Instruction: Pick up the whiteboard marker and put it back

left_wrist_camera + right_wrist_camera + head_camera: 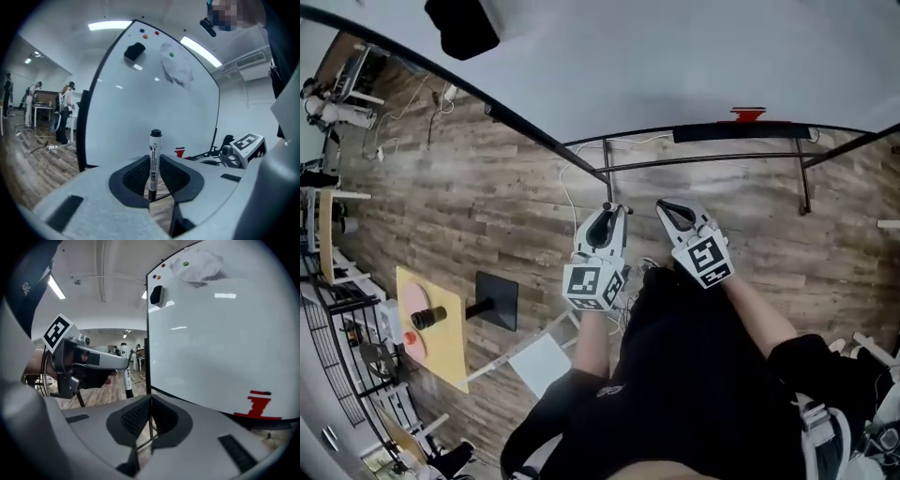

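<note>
Nearest the lens, the left gripper (154, 164) is clenched on the whiteboard marker (155, 147). The ribbed pads pinch the lower barrel, and the black cap stands upright above them. The right gripper (150, 404) has its jaws pressed together with nothing between them, and it hangs just beside its partner.

We judge the step in hand to be the return. The marker is lifted and must go to the tray (741, 134) under the whiteboard (154, 93), near a red object (179, 152). To do it well:
- We would hold the squeeze firm while travelling.
- We would roll the wrist so the barrel lies along the ledge rather than on end.
- We would lower the marker until it rests on the ledge, and only then part the jaws, since a round barrel set down tilted is likely to roll off.
- The idle gripper should stay clear of the tray.

Higher on the board sit a black eraser (134, 50), a green magnet (171, 55) and a crumpled sheet (177, 70). Beyond the board's left edge, people (65, 115) stand on the wood floor.

Black print runs down the marker's white barrel, but it is too small for us to read. The marker cube (247, 143) on the right gripper carries a square black-and-white code and no words.
</note>
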A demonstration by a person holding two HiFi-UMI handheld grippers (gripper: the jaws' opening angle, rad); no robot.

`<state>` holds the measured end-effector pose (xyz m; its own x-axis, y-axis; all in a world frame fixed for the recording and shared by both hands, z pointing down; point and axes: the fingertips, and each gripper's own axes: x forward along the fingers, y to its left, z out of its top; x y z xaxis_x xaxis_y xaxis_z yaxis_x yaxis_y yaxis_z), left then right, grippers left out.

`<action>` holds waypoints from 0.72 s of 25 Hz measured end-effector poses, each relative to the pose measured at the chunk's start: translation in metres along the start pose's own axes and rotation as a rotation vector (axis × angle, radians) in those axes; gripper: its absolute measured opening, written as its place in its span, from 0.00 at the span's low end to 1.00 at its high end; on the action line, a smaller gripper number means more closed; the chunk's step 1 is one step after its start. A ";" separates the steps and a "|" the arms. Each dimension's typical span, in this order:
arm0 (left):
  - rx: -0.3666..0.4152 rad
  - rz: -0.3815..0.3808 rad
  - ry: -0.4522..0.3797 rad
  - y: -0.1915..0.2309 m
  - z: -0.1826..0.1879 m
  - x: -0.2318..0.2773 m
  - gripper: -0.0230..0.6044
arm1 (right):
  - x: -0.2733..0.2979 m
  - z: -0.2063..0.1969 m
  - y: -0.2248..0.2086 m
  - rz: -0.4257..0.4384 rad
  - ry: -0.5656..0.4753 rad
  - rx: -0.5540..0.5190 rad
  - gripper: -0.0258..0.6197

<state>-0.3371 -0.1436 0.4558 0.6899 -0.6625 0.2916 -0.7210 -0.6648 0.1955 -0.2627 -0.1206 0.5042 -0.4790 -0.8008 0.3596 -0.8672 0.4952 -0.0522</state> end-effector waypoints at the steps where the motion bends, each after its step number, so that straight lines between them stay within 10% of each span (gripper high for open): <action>1: 0.025 -0.021 0.013 -0.009 0.003 0.012 0.14 | -0.006 -0.001 -0.011 -0.018 -0.003 0.009 0.04; 18: 0.476 -0.123 0.331 -0.130 -0.011 0.163 0.14 | -0.116 -0.026 -0.176 -0.325 -0.130 0.063 0.04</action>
<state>-0.1317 -0.1615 0.4888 0.6544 -0.4788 0.5853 -0.4761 -0.8622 -0.1731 -0.0506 -0.1062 0.4955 -0.1869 -0.9512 0.2456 -0.9818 0.1894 -0.0136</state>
